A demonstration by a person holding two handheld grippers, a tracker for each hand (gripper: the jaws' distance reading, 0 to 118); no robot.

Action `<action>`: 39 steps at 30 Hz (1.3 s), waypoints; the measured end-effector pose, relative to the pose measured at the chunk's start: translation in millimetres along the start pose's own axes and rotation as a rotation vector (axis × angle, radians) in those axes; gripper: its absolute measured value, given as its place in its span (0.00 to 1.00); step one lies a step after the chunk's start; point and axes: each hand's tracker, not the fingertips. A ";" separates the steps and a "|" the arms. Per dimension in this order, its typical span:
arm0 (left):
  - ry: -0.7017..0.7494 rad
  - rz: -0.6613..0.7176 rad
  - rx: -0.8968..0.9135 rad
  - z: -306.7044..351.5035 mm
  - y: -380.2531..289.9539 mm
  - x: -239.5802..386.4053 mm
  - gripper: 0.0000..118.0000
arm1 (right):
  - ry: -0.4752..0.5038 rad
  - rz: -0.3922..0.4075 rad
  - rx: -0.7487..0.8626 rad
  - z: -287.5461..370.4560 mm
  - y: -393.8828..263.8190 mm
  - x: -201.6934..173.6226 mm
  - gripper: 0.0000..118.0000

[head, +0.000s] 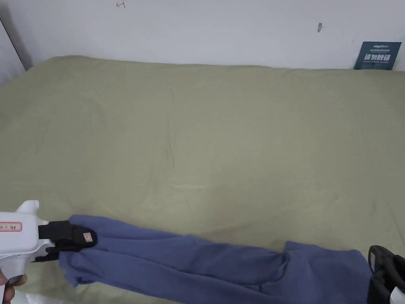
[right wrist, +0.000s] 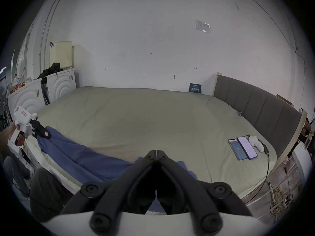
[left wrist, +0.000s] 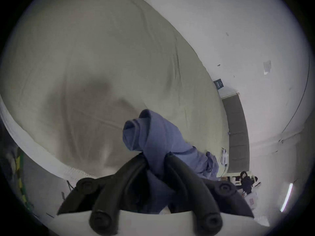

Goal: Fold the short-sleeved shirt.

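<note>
**Blue shirt stretched along the near edge of a green bed**

Across the room runs a wide bed (head: pixel 205 130) under a creased olive-green sheet, set against a white wall (head: pixel 197 27). A padded grey headboard (right wrist: pixel 255 103) stands at the right end in the right gripper view, and white cabinets (right wrist: pixel 59 84) with ringed fronts stand past the left end. Two phones (right wrist: pixel 242 147) with lit screens lie side by side on the sheet near the headboard, a white handheld device (right wrist: pixel 255 142) just beside them with a cable trailing off the bed.

The short-sleeved shirt (head: pixel 205 261) is blue-violet, bunched into a long rumpled band along the near edge of the bed. The left gripper (head: pixel 85 237) is clenched on its left end; in the left gripper view, cloth bulges in rolled folds out between the two jaws. The right gripper (right wrist: pixel 156 152) sits at the shirt's right end with its jaw tips pressed together; blue cloth lies under and behind them, but I cannot tell whether any is caught between them.

A dark blue sign (head: pixel 377 55) with white characters leans against the wall at the bed's far edge. Small red marks (head: pixel 120 4) are drawn on the wall.
</note>
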 end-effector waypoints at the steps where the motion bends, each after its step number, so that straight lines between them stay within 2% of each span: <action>1: 0.004 -0.035 0.011 2.1 -3.9 13.3 0.10 | 0.001 0.001 0.001 -0.4 0.2 0.5 0.00; 6: 0.044 -0.157 0.056 -1.4 -26.6 85.7 0.10 | 0.006 -0.010 0.007 3.2 -2.9 4.1 0.00; 11: 0.059 -0.301 0.009 -31.4 -54.8 152.0 0.10 | -0.006 -0.002 0.005 9.5 -10.8 9.0 0.00; 18: 0.107 -0.464 -0.104 -120.2 -105.7 213.9 0.10 | -0.011 -0.045 -0.023 11.9 -22.9 23.3 0.00; 22: 0.104 -0.471 -0.149 -176.7 -129.6 222.6 0.11 | -0.023 -0.058 -0.041 15.0 -29.1 31.3 0.00; 23: 0.109 -0.473 -0.147 -186.6 -135.8 225.0 0.18 | -0.025 -0.061 -0.046 14.9 -29.9 32.9 0.00; 24: 0.104 -0.492 -0.157 -196.9 -140.4 225.4 0.54 | -0.029 -0.063 -0.052 14.9 -31.2 34.6 0.00; 25: 0.081 -0.512 -0.179 -207.3 -144.2 224.8 0.86 | -0.034 -0.064 -0.056 14.7 -32.2 35.9 0.00; 26: 0.092 -0.509 -0.219 -215.6 -147.7 224.8 1.00 | -0.037 -0.066 -0.059 14.6 -32.6 36.9 0.00; 31: -0.046 -0.469 -0.202 -181.9 -147.7 228.3 1.00 | -0.042 -0.070 -0.068 13.1 -31.5 38.8 0.00; 32: -0.085 -0.475 -0.180 -169.1 -144.3 227.3 0.99 | -0.040 -0.070 -0.069 12.1 -30.8 38.2 0.00; 33: -0.100 -0.474 -0.154 -152.6 -140.1 225.7 0.87 | -0.035 -0.070 -0.069 10.9 -30.3 37.4 0.00; 34: -0.113 -0.470 -0.122 -136.6 -134.2 221.8 0.62 | -0.032 -0.069 -0.069 9.7 -29.8 35.8 0.00; 35: -0.137 -0.474 -0.095 -124.0 -128.2 217.6 0.19 | -0.028 -0.068 -0.069 8.7 -29.4 34.4 0.00; 36: -0.120 -0.477 -0.075 -114.7 -123.4 211.9 0.00 | -0.022 -0.067 -0.068 7.7 -29.5 32.7 0.00; 39: -0.079 -0.442 -0.030 -103.5 -106.9 184.0 0.00 | -0.001 -0.075 -0.071 4.8 -29.5 28.6 0.00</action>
